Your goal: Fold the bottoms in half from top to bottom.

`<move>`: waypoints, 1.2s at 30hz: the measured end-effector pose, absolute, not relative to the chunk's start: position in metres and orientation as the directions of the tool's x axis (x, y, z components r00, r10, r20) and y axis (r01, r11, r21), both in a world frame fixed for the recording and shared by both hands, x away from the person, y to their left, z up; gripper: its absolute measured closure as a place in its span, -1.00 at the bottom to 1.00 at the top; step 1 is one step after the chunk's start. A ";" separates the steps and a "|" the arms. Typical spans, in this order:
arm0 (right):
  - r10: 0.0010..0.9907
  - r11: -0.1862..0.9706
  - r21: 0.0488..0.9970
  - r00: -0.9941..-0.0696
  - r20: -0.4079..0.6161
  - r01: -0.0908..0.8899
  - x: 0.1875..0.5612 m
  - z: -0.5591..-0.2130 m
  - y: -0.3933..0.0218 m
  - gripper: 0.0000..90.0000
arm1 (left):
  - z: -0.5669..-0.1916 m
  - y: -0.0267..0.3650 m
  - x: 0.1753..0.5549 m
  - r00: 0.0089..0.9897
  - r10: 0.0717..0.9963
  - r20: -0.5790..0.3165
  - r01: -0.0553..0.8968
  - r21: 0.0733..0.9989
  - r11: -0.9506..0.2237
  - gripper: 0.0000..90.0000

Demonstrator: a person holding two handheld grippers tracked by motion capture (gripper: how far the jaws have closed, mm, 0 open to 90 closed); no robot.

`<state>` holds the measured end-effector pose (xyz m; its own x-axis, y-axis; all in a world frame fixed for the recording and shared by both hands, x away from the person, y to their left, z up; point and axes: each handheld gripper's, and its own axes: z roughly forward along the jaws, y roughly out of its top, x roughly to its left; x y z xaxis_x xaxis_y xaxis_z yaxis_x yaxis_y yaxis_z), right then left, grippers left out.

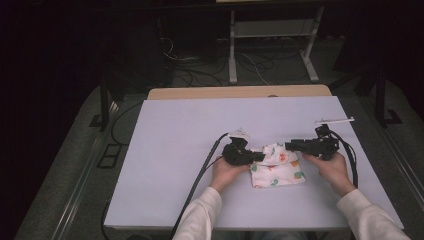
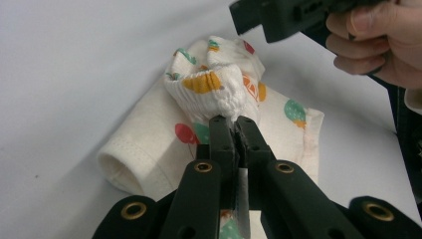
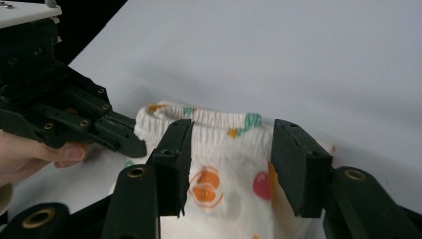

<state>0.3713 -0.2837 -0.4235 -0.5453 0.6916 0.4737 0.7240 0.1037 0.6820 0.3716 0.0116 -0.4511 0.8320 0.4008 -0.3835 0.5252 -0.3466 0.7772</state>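
A small white garment [image 1: 277,170] printed with orange, green and red shapes lies folded on the white table [image 1: 190,125]. My left gripper [image 2: 234,122] is shut on its bunched elastic waistband [image 2: 209,87], lifting that edge a little. In the high view the left gripper [image 1: 260,156] reaches the garment from the left. My right gripper [image 3: 231,144] stands open, its jaws apart just in front of the waistband [image 3: 219,127] and touching nothing. It comes in from the right [image 1: 290,146], facing the left gripper [image 3: 127,142] closely.
A thin white stick [image 1: 334,120] lies near the table's far right corner. Black cables [image 1: 200,175] trail from both grippers toward the near edge. A wooden tabletop edge [image 1: 240,92] adjoins the far side, with a metal frame [image 1: 232,55] and cables on the floor behind.
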 end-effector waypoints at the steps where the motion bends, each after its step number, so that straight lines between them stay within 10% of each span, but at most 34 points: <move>1: 0.697 0.115 0.683 -0.549 0.462 0.721 0.375 -0.423 -0.281 0.19 | -0.452 0.012 0.372 0.831 0.401 -0.385 0.526 0.777 -0.345 0.93; 8: 0.690 0.183 0.642 -0.562 0.456 0.744 0.404 -0.420 -0.257 0.95 | -0.454 0.012 0.372 0.827 0.403 -0.392 0.534 0.771 -0.347 0.93; 36: 0.684 0.363 0.395 -0.529 0.503 0.844 0.447 -0.435 -0.227 0.96 | -0.458 0.007 0.366 0.853 0.408 -0.326 0.490 0.770 -0.409 0.68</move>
